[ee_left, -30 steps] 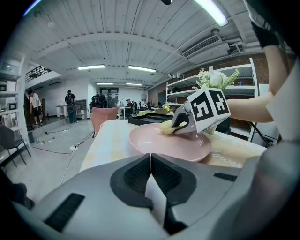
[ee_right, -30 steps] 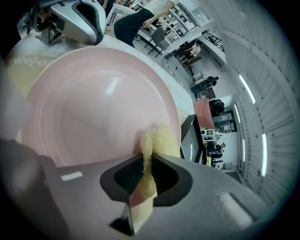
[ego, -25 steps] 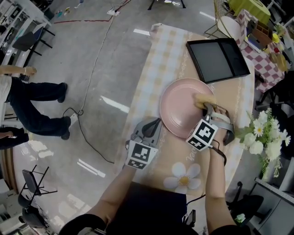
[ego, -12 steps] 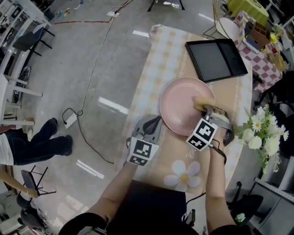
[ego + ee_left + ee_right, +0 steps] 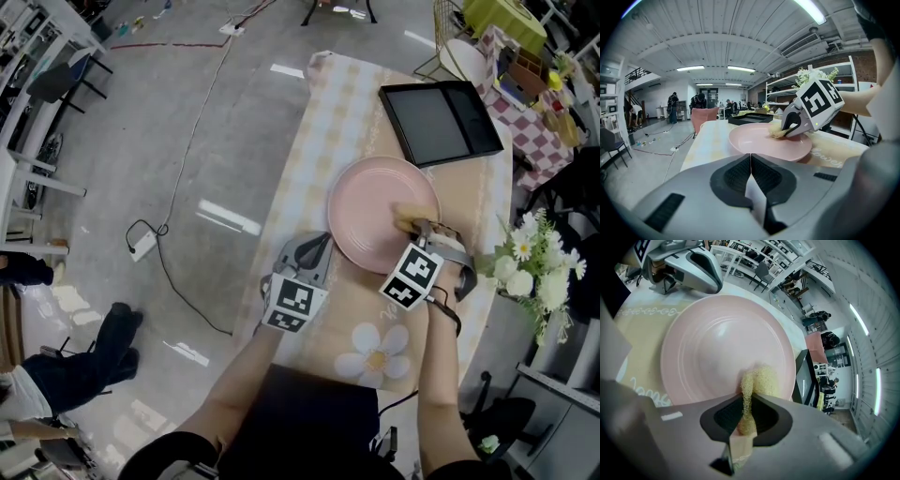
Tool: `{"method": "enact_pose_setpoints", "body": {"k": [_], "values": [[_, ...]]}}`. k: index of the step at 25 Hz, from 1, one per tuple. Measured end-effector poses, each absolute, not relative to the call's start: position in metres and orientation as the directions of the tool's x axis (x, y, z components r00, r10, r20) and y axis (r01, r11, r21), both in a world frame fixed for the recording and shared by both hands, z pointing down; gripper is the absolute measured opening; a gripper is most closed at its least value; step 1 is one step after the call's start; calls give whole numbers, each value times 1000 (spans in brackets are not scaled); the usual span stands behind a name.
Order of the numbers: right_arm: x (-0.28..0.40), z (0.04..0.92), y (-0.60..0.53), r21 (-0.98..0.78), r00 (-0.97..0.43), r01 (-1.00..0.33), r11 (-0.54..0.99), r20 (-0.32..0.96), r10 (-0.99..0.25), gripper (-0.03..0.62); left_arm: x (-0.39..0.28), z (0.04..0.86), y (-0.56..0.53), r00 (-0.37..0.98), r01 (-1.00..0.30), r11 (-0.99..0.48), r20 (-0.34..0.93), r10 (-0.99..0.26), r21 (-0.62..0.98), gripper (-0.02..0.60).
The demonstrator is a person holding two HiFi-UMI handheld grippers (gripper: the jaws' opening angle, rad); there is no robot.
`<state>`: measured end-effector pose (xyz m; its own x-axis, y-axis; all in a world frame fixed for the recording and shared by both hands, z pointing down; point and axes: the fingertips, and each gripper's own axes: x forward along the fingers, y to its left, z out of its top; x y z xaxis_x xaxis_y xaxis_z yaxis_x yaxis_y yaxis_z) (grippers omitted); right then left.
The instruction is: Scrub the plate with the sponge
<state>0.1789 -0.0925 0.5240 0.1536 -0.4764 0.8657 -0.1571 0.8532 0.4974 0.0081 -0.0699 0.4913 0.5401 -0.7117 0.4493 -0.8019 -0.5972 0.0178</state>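
Right gripper view: right gripper (image 5: 746,404) clamped on yellow mesh sponge (image 5: 758,379), lower centre of frame, pressed onto pink plate (image 5: 717,345). Sponge likely soft, light, compressible; a mid-body pinch suits. Left gripper (image 5: 751,171) closed, empty.

Beige printed tablecloth (image 5: 705,140): one cursive word (image 5: 827,157) is printed on it just beside the pink round plate (image 5: 759,143). Only "…lower" can be made out, in the left gripper view. A second cursive line (image 5: 642,392) on the same cloth is seen in the right gripper view and cannot be read.

Black-and-white square marker (image 5: 412,277) on the right-hand cube, and like marker (image 5: 293,305) on the left-hand cube: coded patterns only, no letters or numbers. No other print is legible.
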Motion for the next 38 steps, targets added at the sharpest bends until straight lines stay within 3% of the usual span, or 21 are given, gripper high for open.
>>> {"method": "enact_pose_setpoints", "body": {"k": [38], "values": [[147, 511, -32, 407, 85, -216, 888, 914, -398, 48, 11, 494, -68, 573, -770, -637, 463, -676, 24, 14]]}}
